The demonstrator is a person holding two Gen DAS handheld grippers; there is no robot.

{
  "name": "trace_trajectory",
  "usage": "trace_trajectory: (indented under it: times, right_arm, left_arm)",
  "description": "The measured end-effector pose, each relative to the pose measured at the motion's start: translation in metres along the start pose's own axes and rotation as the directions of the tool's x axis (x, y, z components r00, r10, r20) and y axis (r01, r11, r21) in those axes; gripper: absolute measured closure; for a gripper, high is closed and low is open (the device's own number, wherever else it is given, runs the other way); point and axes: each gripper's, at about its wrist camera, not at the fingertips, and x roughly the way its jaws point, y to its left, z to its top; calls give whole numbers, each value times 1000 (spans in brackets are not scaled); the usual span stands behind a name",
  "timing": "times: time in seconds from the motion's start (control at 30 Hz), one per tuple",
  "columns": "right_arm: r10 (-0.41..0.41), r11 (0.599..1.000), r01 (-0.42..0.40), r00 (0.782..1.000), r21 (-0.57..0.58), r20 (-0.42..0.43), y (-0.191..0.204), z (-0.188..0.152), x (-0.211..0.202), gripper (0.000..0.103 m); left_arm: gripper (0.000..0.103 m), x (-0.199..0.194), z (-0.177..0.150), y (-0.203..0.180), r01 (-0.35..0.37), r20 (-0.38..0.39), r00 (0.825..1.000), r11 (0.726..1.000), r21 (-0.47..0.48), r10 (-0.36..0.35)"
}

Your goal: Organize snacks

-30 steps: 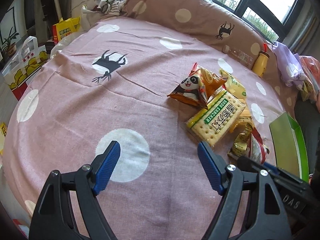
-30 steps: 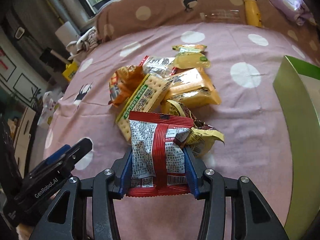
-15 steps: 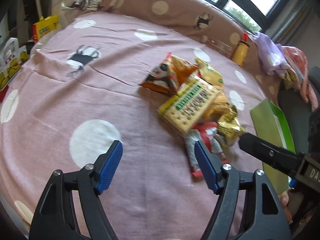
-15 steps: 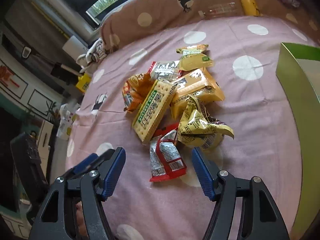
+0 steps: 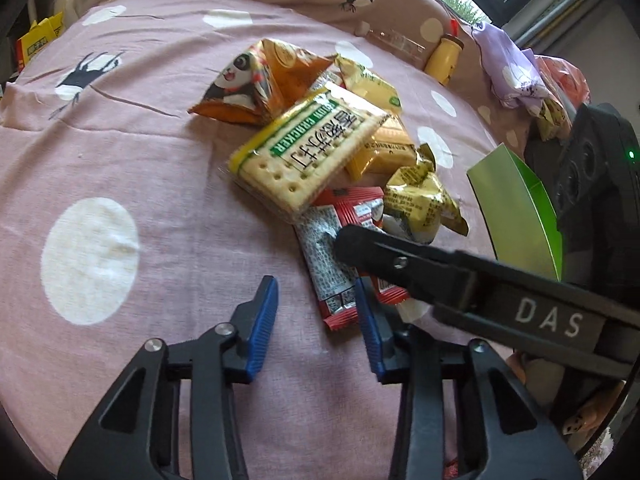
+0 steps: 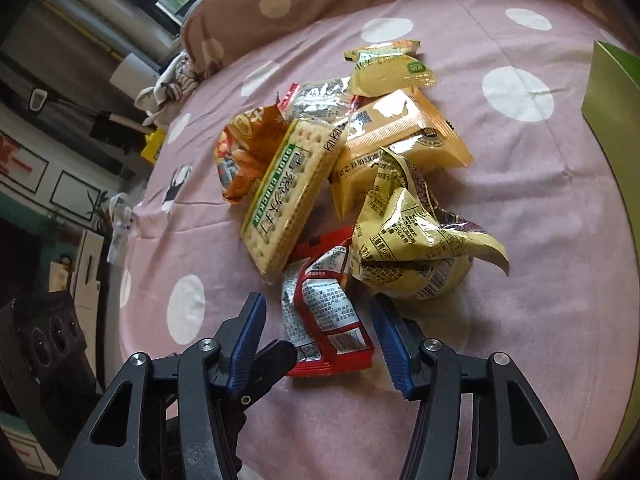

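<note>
A pile of snack packets lies on the pink dotted bedspread [image 6: 540,208]; nearest is a red and silver packet [image 6: 326,316], crumpled, flat on the cloth, its printed back up; just beside it sits a crinkled yellow packet [image 6: 408,248], puffed and twisted; a clear-wrapped cracker pack [image 6: 288,192] with a green label strip lies tilted, its near end over the red packet's far end; an orange panda bag [image 5: 256,80] rests behind the crackers; a flat orange-yellow packet [image 6: 400,140] lies partly under the crinkled one; farther off lie a pale yellow packet [image 6: 390,68] and another silver and red one [image 6: 320,98].
</note>
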Motion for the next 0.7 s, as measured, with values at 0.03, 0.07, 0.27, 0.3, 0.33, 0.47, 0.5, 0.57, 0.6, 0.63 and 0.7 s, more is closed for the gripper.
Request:
trace_trajectory:
  times: [0.03,0.07,0.27,0.3,0.33,0.47,0.5,0.57,0.6,0.63,0.7]
  right_arm:
    - [-3,1000,3,1000,0,-8,0,0,3,45]
    - [-9,1000,9,1000,1,-11,-1,0,6,45]
    - [-40,998,40,999,-38,-1,5,0,10,59]
    - [-40,998,40,999,-42,2,4,-1,9,59]
    - [-42,998,42,999,-45,4,4,-2,8,61]
    - [-21,998,22,999,-54,25,9,-5,-5,63]
    - [-22,998,25,999,-64,43,12,-6,-11,63]
    - [-19,997,25,996,-77,86,18,-6,-25,63]
    - [11,997,-3,995,-80,100,19,-6,-32,63]
    - [57,996,-49,993,-80,100,21,-5,-39,64]
    - [38,995,-22,987,-99,158,25,-5,-55,64]
  left_arm:
    - [74,1,0,0,-6,0,1000,1000,0,6]
    - [78,2,-1,-1,-23,6,1000,1000,6,23]
    - [88,5,-1,-2,6,16,1000,1000,16,-7]
    - [89,4,-2,-3,6,23,1000,1000,21,-6]
    - [91,3,-2,-3,6,28,1000,1000,21,-6]
    - [91,-11,-2,-12,5,68,998,998,57,-9]
    - [91,-17,-1,-17,11,85,996,997,73,-18]
    - [99,-29,0,-26,57,118,991,993,102,-69]
    - [103,-36,1,-34,99,120,986,988,123,-114]
    - [103,-40,2,-41,89,134,985,986,144,-109]
    - [103,-47,2,-59,70,169,980,975,212,-107]
